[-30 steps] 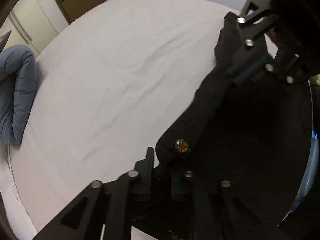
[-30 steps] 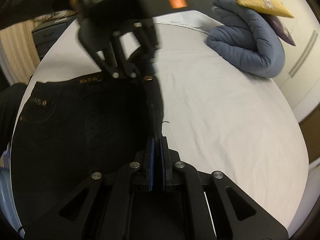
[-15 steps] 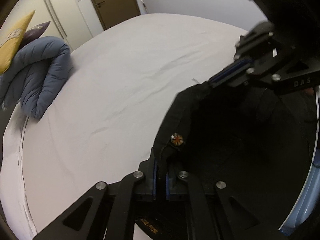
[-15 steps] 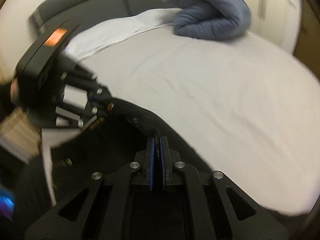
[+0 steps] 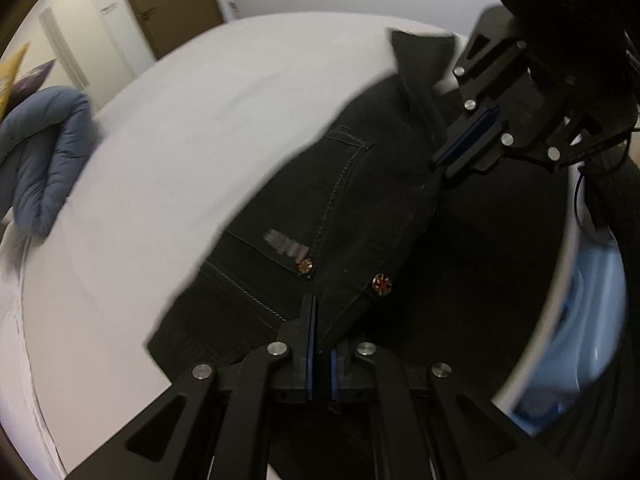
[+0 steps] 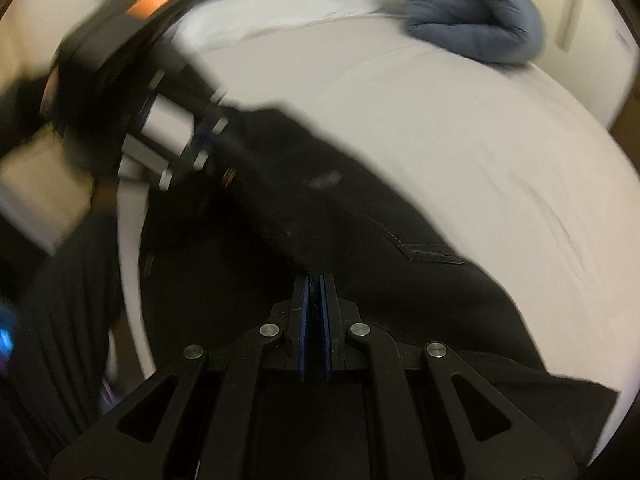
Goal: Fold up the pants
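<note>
- Black pants [image 5: 360, 200] are spread over the near part of the bed [image 5: 180, 140], waistband end gathered up between both tools; pocket stitching and two small round rivets are seen on the cloth in the left wrist view.
- In the right wrist view the pants [image 6: 360, 248] run from the near edge up and left across the white bed sheet [image 6: 460, 140]; a belt loop or pocket flap is seen on the cloth just right of the tool tips.
- Left tool [image 5: 318, 320]: blue pads pressed together w/ a fold of the pants' edge pinched between them, just below the rivets.
- Right tool [image 6: 314, 284]: pads nearly together, pinching a ridge of the pants' fabric at the tips.
- From the left wrist view the right tool [image 5: 464, 152] is seen beyond the pants, top right, its blue pads clamped on the far part of the same raised edge.
- From the right wrist view the left tool [image 6: 208, 140] is seen left of the pants, blurred, touching the cloth; grip detail can't be told in that view.
- A rolled blue-grey duvet [image 5: 44, 156] lies on the bed well apart from the pants, at the far left; same duvet [image 6: 472, 24] is at top right in the right wrist view.
- A brown door [image 5: 168, 4] is seen beyond the bed, behind the pants.
- A light blue item [image 5: 592, 320] sits off the bed edge, right of the pants; what it is can't be told.
</note>
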`<state>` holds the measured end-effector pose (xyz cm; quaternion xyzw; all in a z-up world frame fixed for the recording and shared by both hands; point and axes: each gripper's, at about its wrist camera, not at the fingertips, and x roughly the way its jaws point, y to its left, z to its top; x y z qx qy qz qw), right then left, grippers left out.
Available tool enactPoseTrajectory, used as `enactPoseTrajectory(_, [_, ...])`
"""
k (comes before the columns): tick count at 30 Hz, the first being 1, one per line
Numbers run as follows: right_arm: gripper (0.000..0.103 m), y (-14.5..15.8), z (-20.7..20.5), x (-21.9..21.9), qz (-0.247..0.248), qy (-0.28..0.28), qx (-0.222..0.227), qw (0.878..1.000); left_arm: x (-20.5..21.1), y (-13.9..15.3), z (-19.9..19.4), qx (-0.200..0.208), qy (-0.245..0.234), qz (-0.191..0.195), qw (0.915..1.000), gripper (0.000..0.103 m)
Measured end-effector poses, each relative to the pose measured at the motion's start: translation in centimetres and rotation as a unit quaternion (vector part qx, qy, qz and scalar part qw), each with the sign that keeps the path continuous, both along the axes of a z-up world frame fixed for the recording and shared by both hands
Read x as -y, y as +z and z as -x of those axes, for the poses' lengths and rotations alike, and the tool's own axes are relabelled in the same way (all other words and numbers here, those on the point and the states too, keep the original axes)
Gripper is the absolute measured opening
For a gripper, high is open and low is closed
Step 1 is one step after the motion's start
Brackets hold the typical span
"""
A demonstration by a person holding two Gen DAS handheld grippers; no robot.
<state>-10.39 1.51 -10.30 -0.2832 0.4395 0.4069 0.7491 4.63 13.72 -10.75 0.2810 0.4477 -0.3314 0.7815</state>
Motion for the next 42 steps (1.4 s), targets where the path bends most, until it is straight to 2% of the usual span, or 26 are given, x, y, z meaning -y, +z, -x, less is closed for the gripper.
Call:
enactPoseTrajectory(4, [0.005,-2.5,5.2,-1.1,0.048,0.037,0.006,0.998,1.1,-2.5,3.8,-0.011,-0.046,-0.048,0.9977,0.005])
enactPoseTrajectory(7, [0.005,-4.0,7.7,-2.2,0.056,0.036,0.003,0.998,1.1,-3.3,5.1,-0.017,-0.054,-0.059,0.9966,0.005])
enactPoseTrajectory(16, [0.005,-5.2,9.9,-4.0,0.070,0.007,0.017,0.997,0.4,-4.1,5.3,-0.020,-0.061,-0.066,0.9958,0.005])
enactPoseTrajectory(24, [0.005,-6.3,11.6,-4.9,0.075,-0.006,0.031,0.997,0.9,-4.1,6.4,-0.019,-0.049,-0.064,0.9965,0.005])
enactPoseTrajectory(27, [0.006,-6.6,11.8,-5.0,0.072,-0.019,0.030,0.997,0.5,-4.2,6.0,-0.023,-0.032,-0.052,0.9979,0.006])
enactPoseTrajectory(29, [0.010,-7.3,11.5,-4.8,0.066,-0.032,0.019,0.997,0.4,-4.1,6.0,-0.028,-0.018,-0.045,0.9984,0.013])
enactPoseTrajectory(30, [0.010,-7.8,11.4,-4.7,0.063,-0.041,0.019,0.997,0.4,-3.9,5.8,-0.023,-0.005,-0.043,0.9988,0.023])
enactPoseTrajectory(31, [0.010,-8.0,11.3,-4.7,0.060,-0.049,0.020,0.997,0.1,-3.3,5.7,-0.018,0.005,-0.045,0.9988,0.028])
enactPoseTrajectory(33, [0.015,-7.9,11.3,-4.5,0.048,-0.062,0.017,0.997,-0.4,-2.3,6.1,-0.009,0.024,-0.054,0.9982,0.051])
enactPoseTrajectory(36, [0.018,-8.1,11.1,-4.2,0.029,-0.079,0.005,0.996,-1.8,0.0,6.8,-0.007,0.037,-0.048,0.9981,0.065])
enactPoseTrajectory(38, [0.020,-8.3,11.3,-4.3,0.029,-0.079,0.013,0.996,-2.9,1.2,7.3,0.002,0.058,-0.043,0.9974,0.065])
enactPoseTrajectory(40, [0.030,-8.4,11.3,-4.4,0.020,-0.080,0.006,0.997,-3.2,3.3,6.9,0.021,0.095,-0.011,0.9952,0.065])
enactPoseTrajectory(42, [0.066,-8.3,11.5,-4.5,-0.007,-0.077,-0.022,0.997,-2.4,4.9,5.8,0.026,0.129,0.040,0.9905,0.065])
